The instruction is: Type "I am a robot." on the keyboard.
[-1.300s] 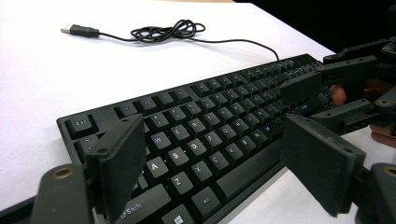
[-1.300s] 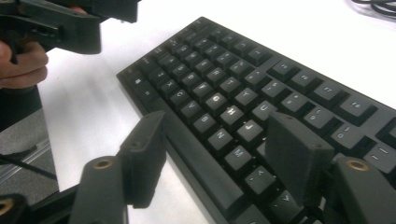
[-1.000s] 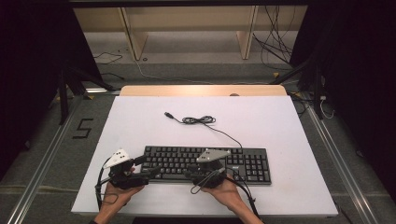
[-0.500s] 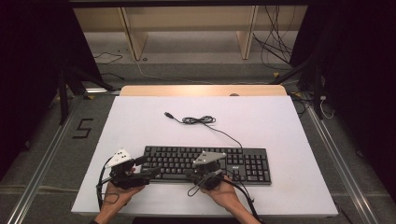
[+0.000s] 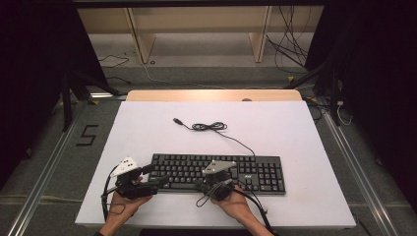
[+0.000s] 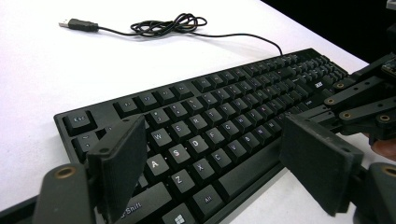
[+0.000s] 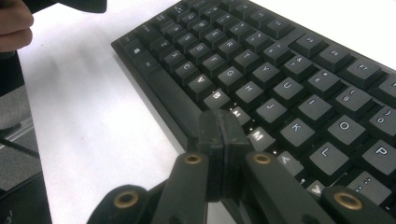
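In the high view, a black keyboard (image 5: 216,172) lies on the near half of the white table (image 5: 147,123). Its thin cable (image 5: 211,127) runs toward the far side, makes a small tangle and ends in a flat plug. The left claw (image 5: 160,182) is at the keyboard's left end and the right claw (image 5: 199,184) is at its front edge near the middle. Both tips are small and dark here, so the jaws are hard to read. Grey three-cornered plates cover the claw bodies, and the forearms are cut off at the bottom.

In the left gripper view, the left claw (image 6: 215,163) stands wide open. Its two flat, matte, rubber-like pads hang over the left keys and hold nothing. The keyboard's near left corner is hidden behind the left pad.

In the right gripper view, the right claw (image 7: 219,135) has just closed. Its pads are pressed flat together with nothing between them, just above the space bar. They cover part of the key row near M.
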The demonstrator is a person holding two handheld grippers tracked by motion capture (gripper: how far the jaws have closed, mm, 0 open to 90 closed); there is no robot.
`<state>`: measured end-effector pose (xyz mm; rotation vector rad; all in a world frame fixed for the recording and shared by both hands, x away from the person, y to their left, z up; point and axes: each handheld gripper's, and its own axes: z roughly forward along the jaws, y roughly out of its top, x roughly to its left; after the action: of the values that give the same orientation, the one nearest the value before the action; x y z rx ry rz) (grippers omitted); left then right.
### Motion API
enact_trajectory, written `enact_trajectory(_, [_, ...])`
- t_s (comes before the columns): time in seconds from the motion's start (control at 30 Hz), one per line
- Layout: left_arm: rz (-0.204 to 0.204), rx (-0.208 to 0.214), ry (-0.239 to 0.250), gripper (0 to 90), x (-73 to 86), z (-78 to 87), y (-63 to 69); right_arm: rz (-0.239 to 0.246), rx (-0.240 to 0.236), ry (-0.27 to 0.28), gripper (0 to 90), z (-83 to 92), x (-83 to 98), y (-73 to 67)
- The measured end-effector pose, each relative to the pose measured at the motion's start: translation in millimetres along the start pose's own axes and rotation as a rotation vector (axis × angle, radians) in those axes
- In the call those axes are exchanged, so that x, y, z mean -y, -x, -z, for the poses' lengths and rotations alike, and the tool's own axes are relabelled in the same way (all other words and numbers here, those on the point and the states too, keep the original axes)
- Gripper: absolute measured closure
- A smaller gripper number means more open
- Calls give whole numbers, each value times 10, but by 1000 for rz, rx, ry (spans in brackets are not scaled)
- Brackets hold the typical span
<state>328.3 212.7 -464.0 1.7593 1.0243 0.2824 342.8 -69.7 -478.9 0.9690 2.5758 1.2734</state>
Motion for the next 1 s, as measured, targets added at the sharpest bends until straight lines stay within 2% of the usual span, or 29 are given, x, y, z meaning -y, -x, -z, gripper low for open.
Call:
enact_trajectory(0.4, [-1, 0, 0, 227, 1, -1, 2, 12, 10, -20, 900, -50, 42, 14])
enact_trajectory(0.7, [-1, -2, 1, 227, 1, -4, 1, 1, 18, -9, 900, -47, 51, 25])
enact_trajectory(0.77, [-2, -1, 1, 227, 0, -6, 1, -5, 15, -9, 900, -40, 46, 25])
enact_trajectory(0.8, [-3, -1, 1, 227, -1, -7, 1, -10, 10, -5, 871, -30, 44, 29])
enact_trajectory(1.0, [-3, -4, -1, 227, -1, -22, -7, -21, -33, 43, 801, 65, 4, 6])
